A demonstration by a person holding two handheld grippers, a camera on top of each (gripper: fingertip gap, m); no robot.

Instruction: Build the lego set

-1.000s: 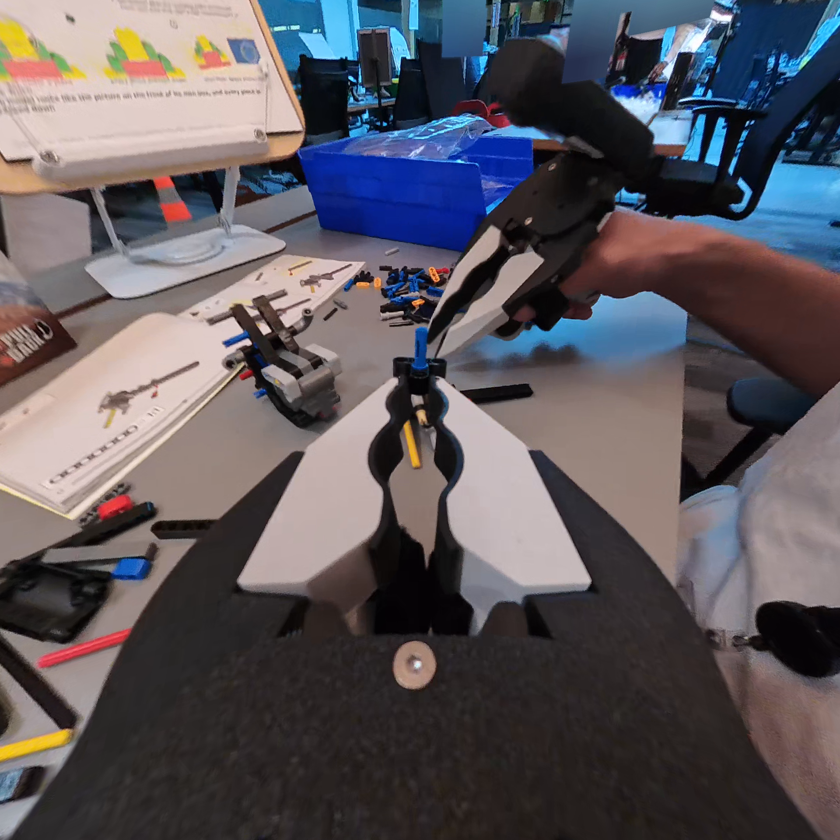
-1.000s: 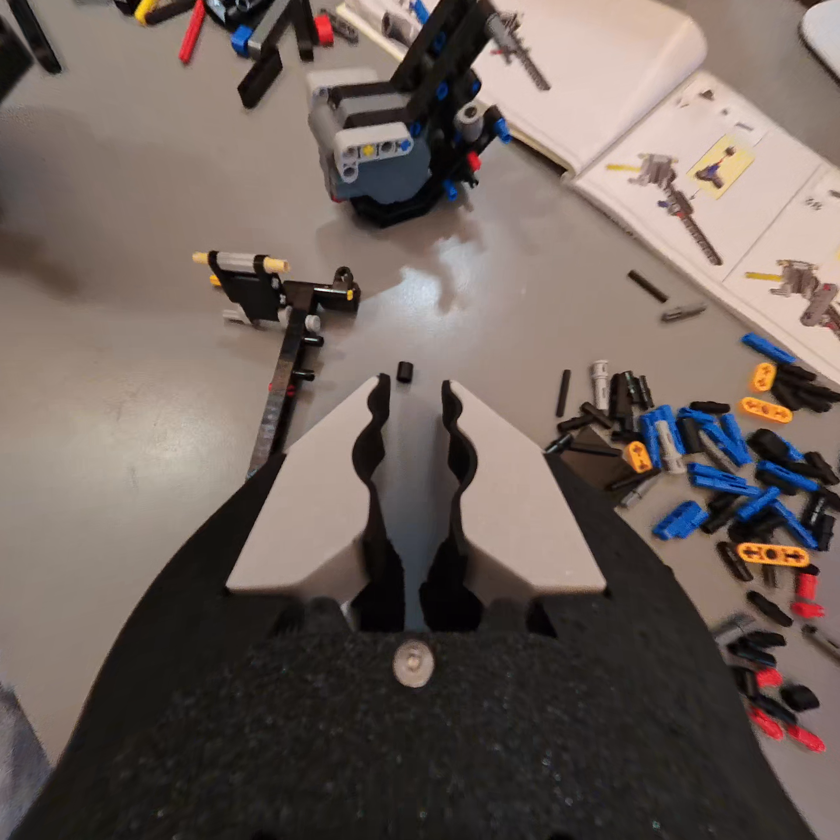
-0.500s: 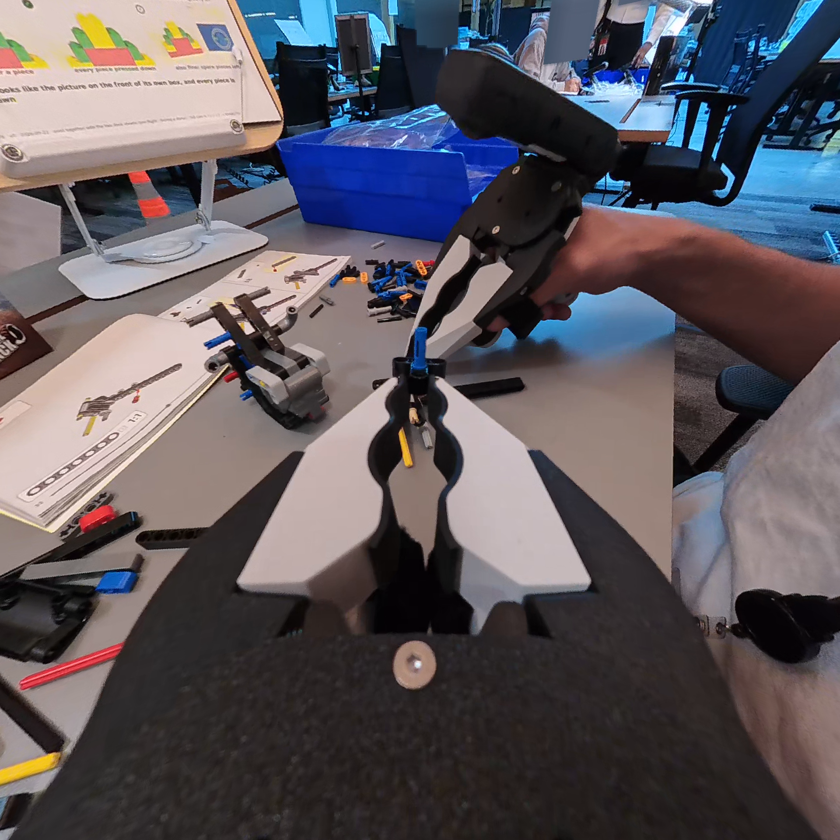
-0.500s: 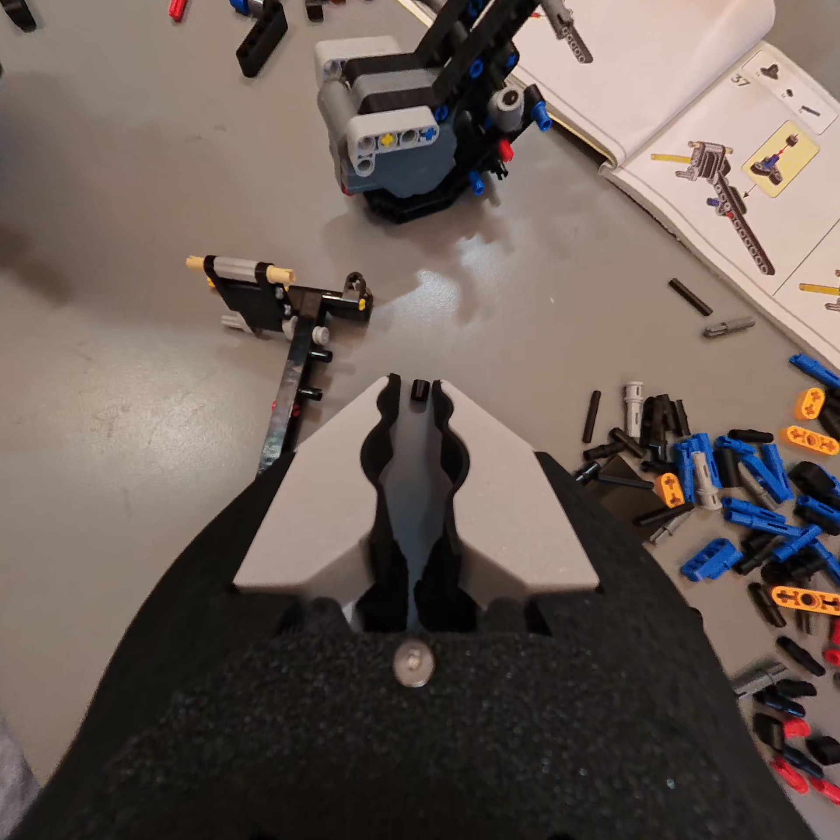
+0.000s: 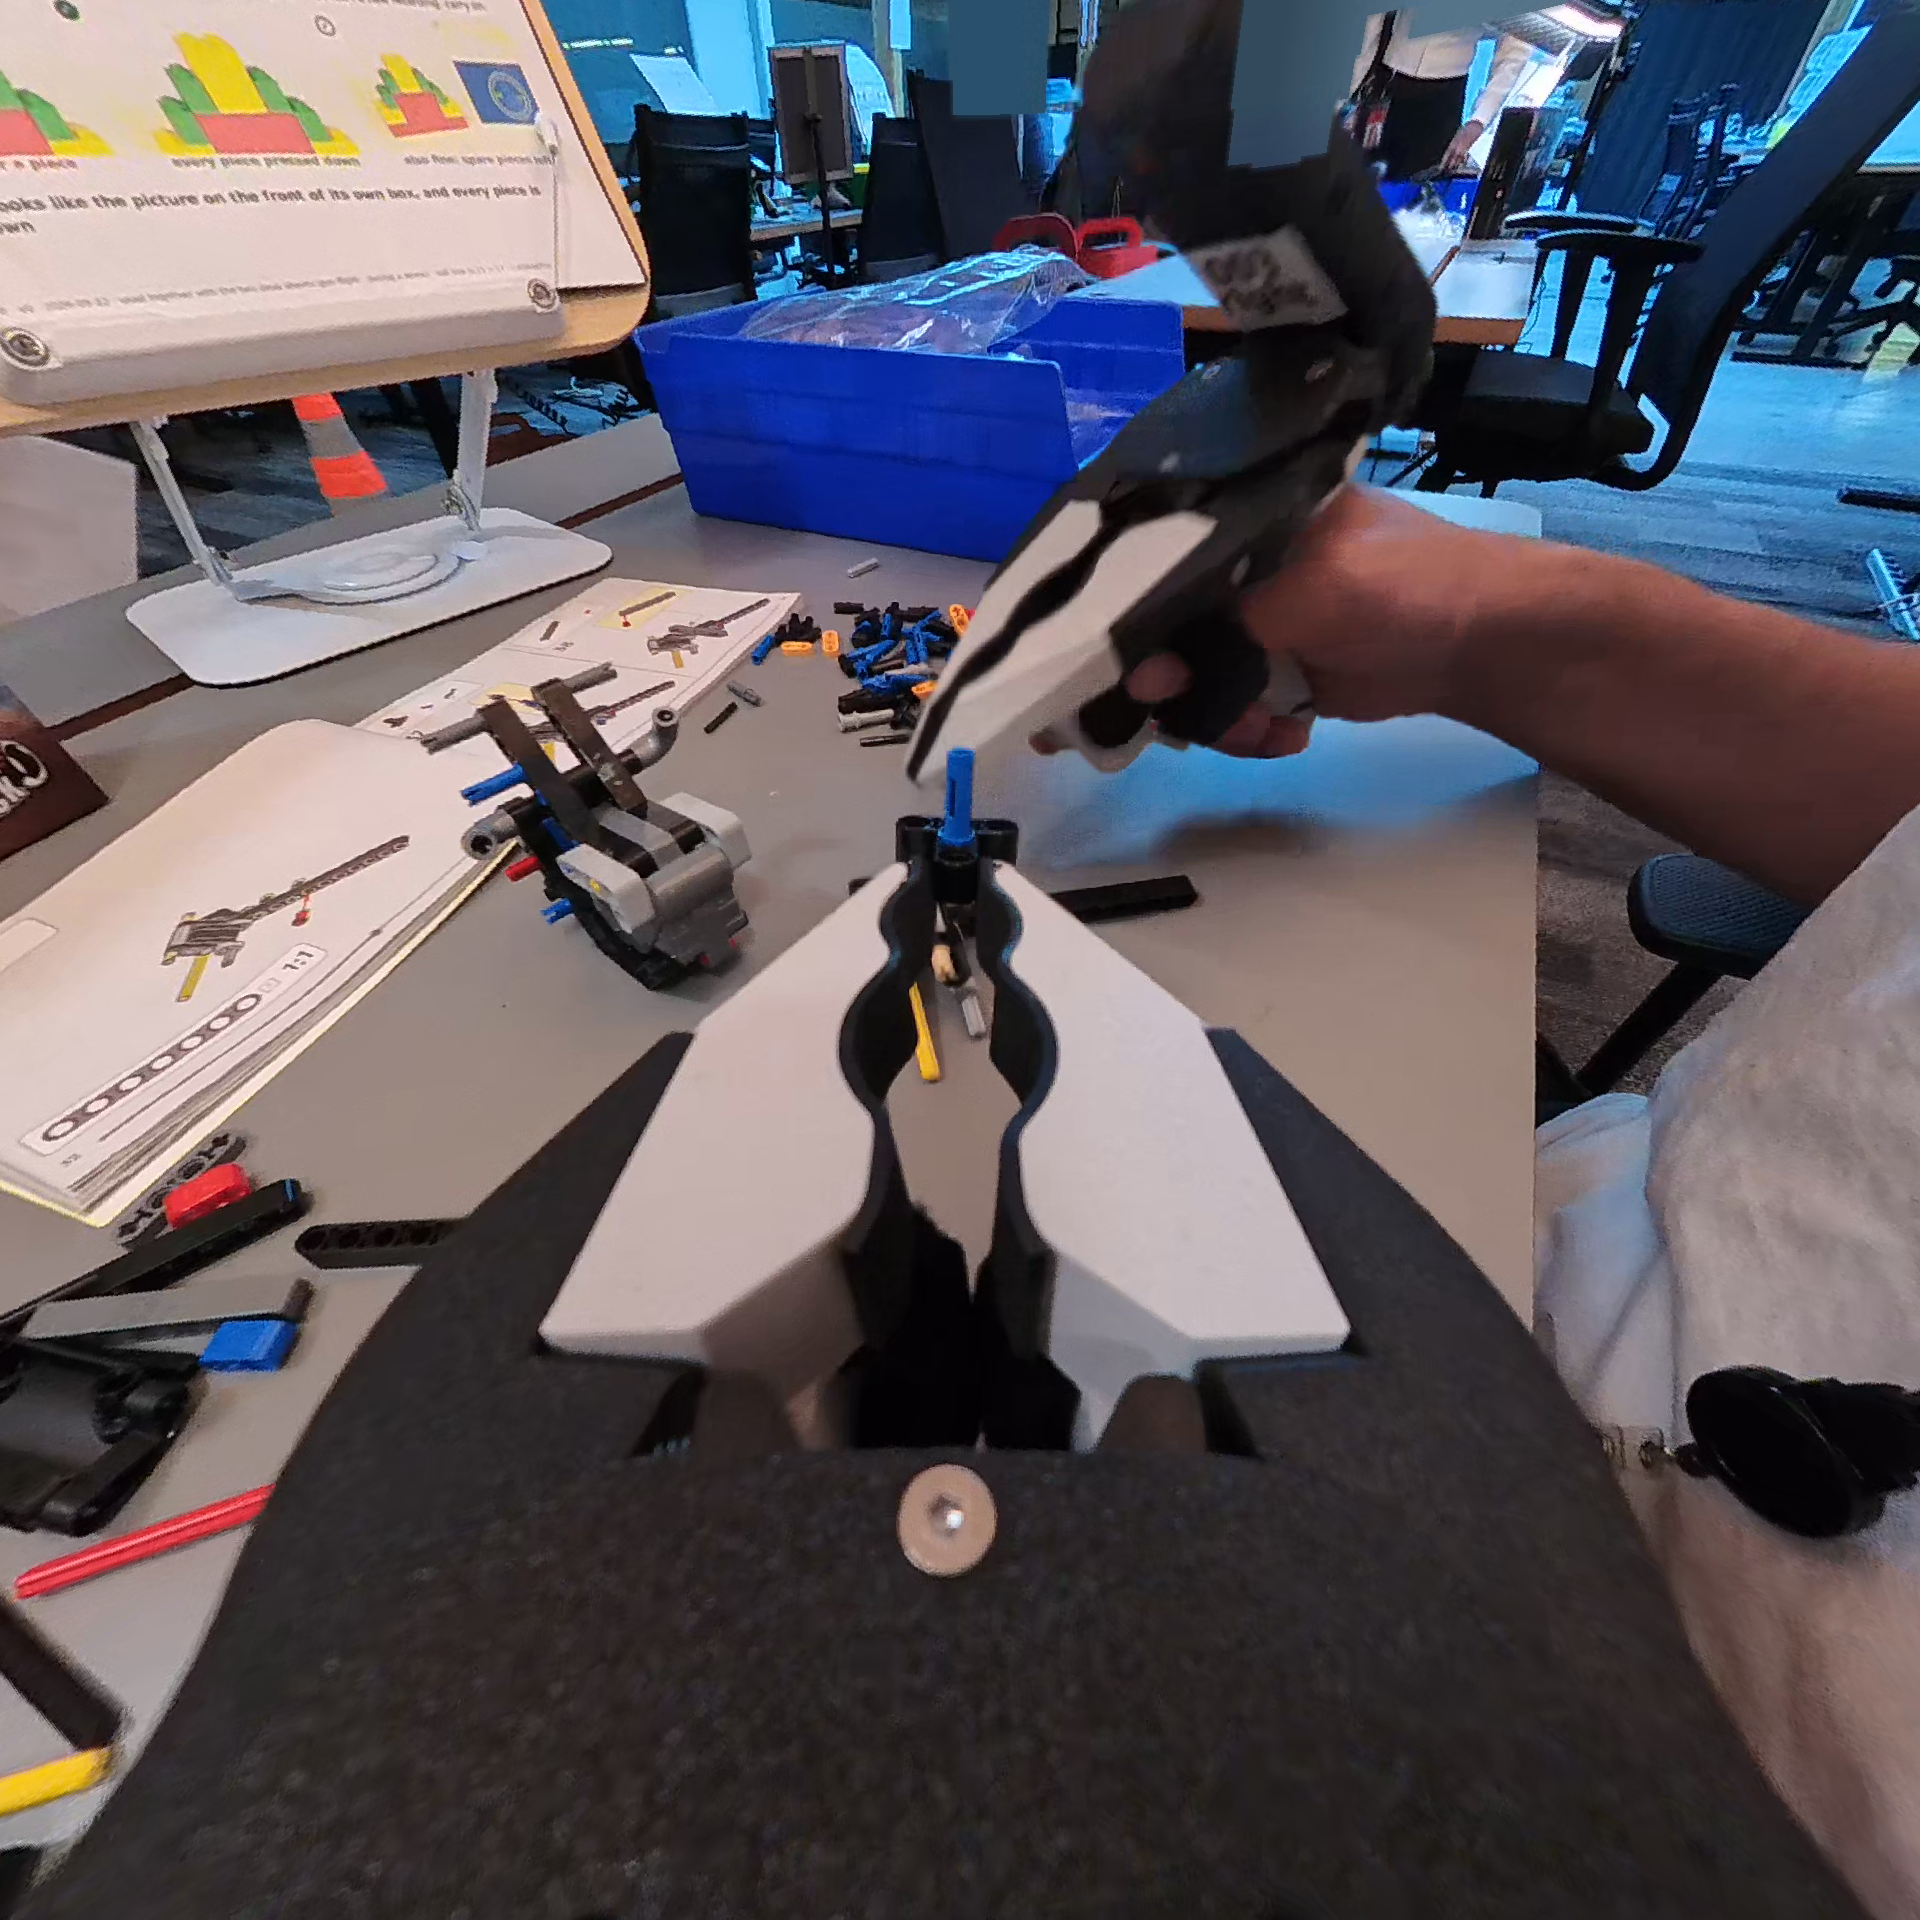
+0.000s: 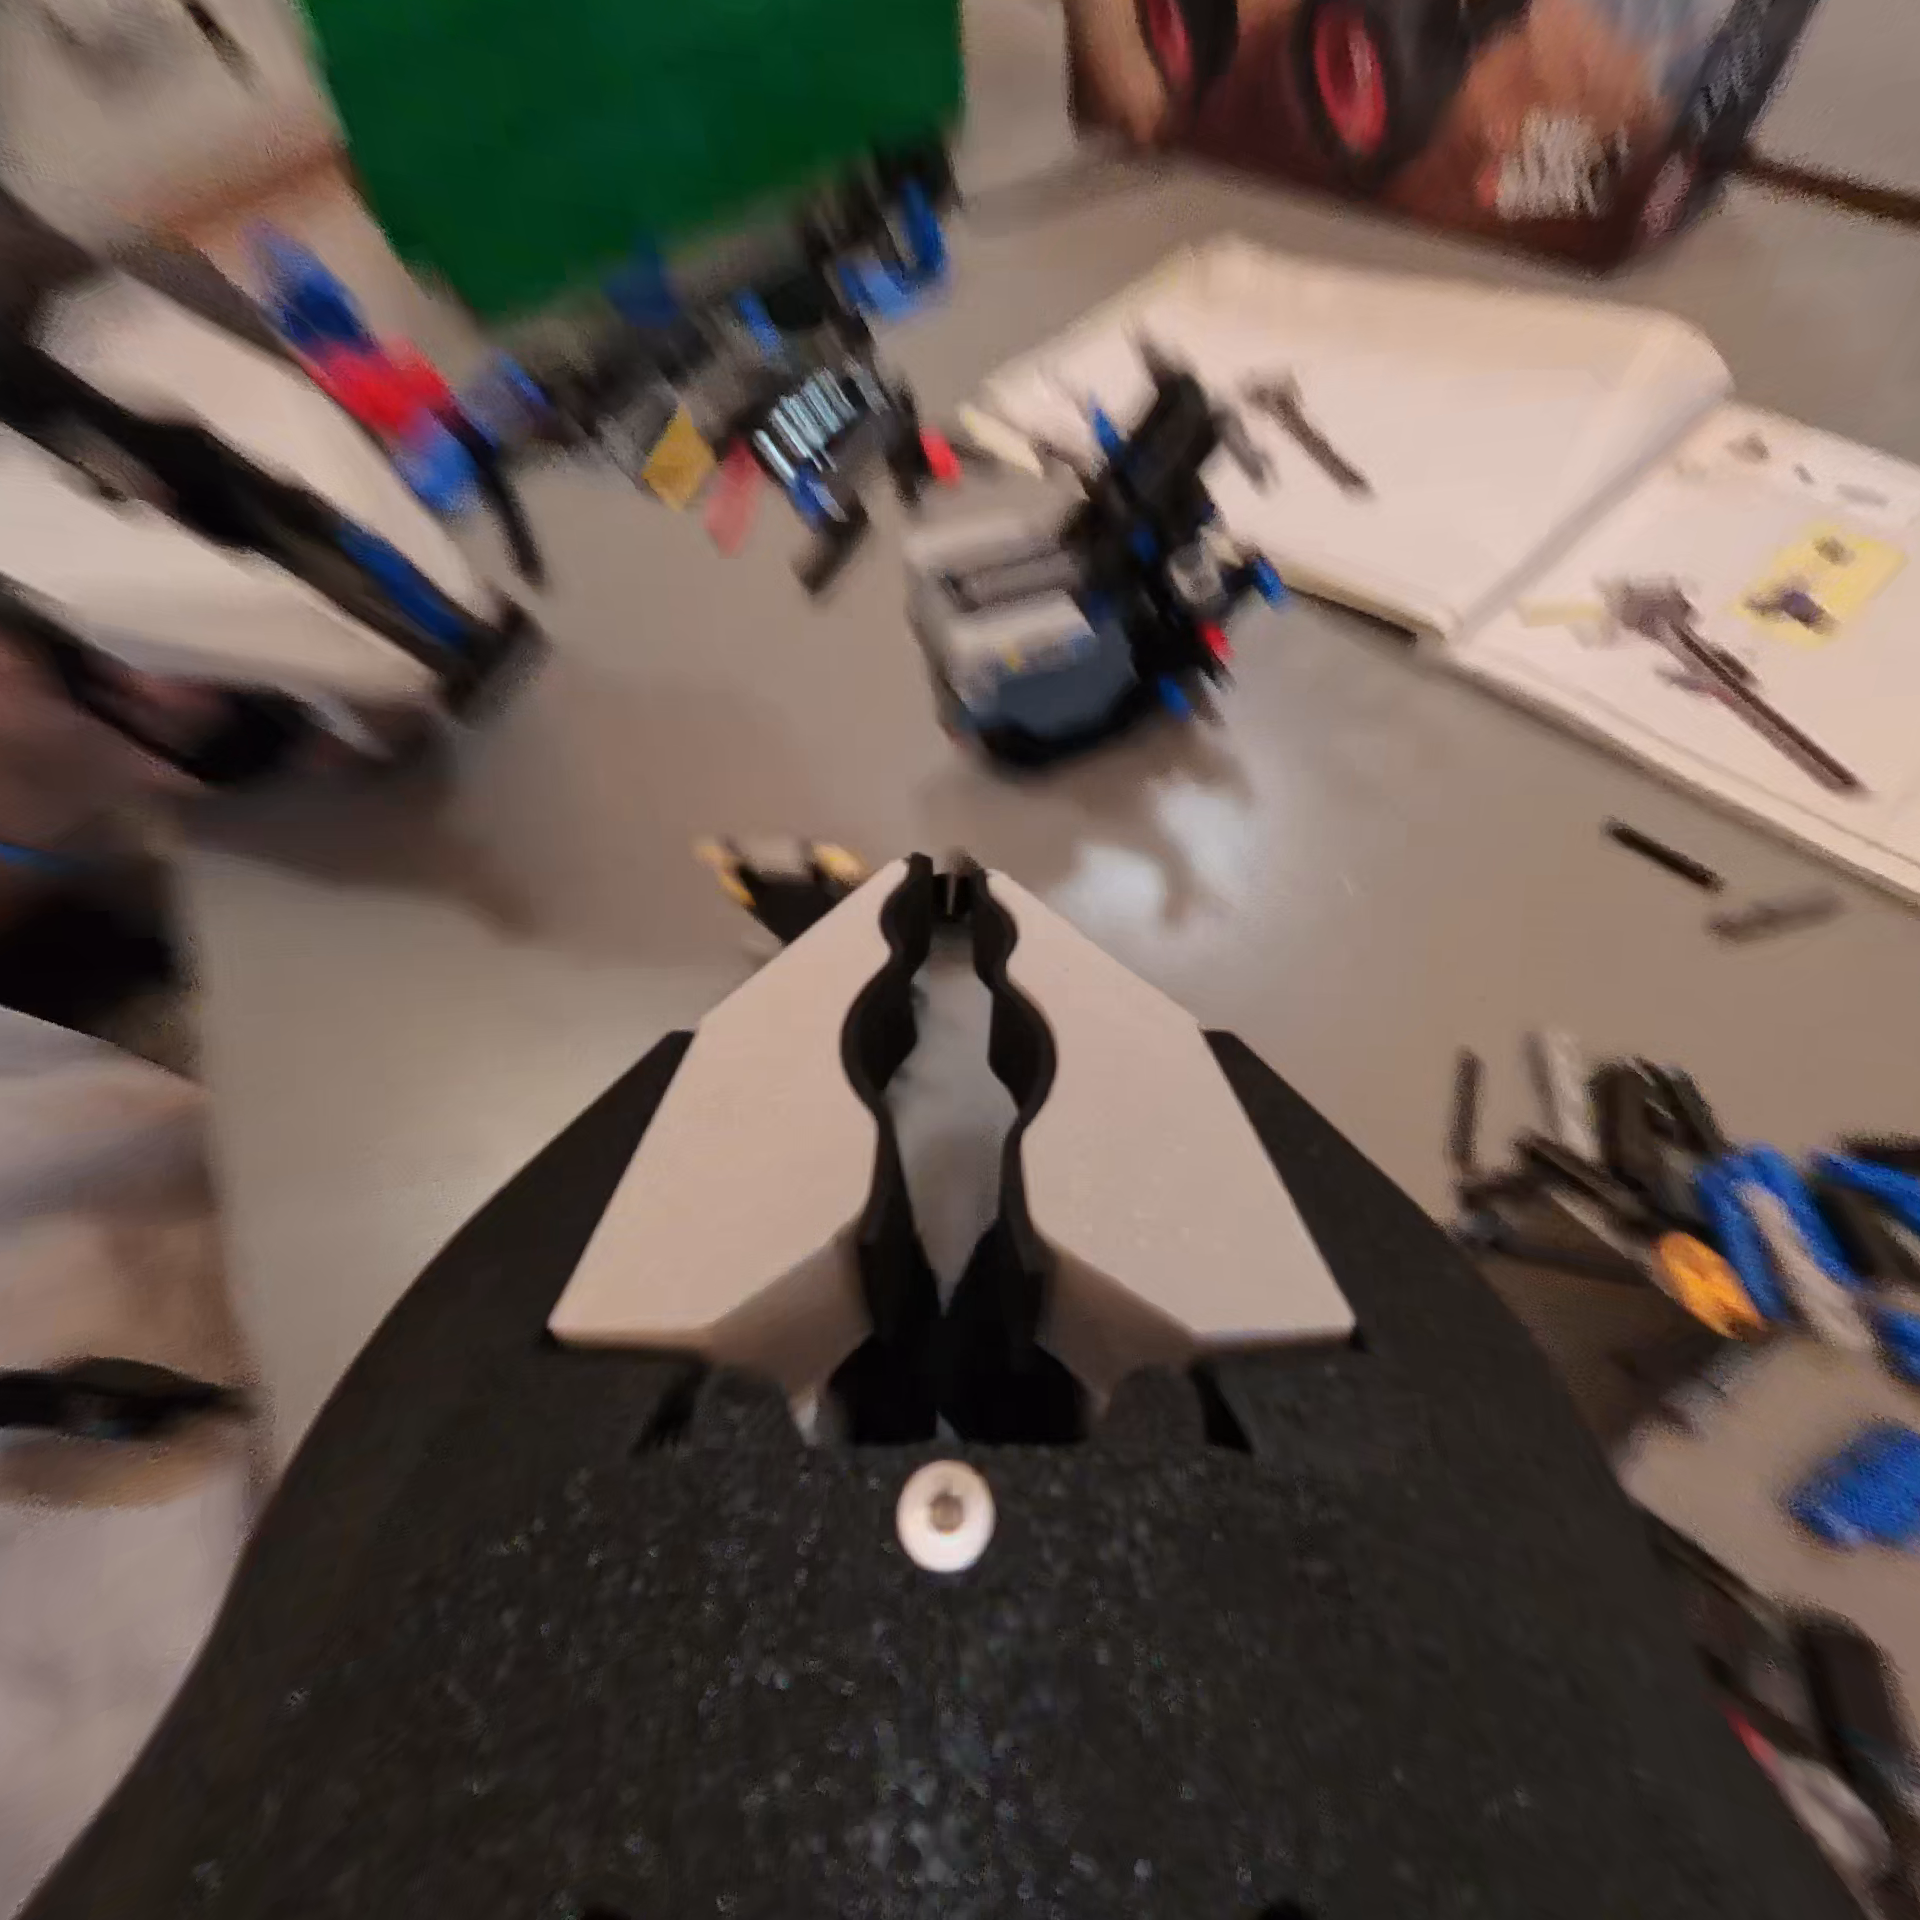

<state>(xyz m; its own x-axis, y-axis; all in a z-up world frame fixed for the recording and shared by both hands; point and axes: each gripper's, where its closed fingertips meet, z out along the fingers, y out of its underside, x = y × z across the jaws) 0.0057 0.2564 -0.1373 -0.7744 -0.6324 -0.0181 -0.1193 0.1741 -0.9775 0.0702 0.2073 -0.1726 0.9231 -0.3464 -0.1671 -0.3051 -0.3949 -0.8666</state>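
The left gripper (image 5: 954, 868) is clenched on a small black connector (image 5: 956, 844) with a blue pin (image 5: 958, 795) standing up from it, above the surface (image 5: 1299, 997). The right gripper (image 6: 943, 883) pinches a tiny black piece (image 6: 948, 891) at its fingertips, just beside the pin's top.

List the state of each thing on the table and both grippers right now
Left gripper: shut on a black piece with a blue pin.
Right gripper: shut on a small black piece.
Instruction book: open, flat.
Half-built model: standing, untouched.
Blue bin: holding a plastic bag.
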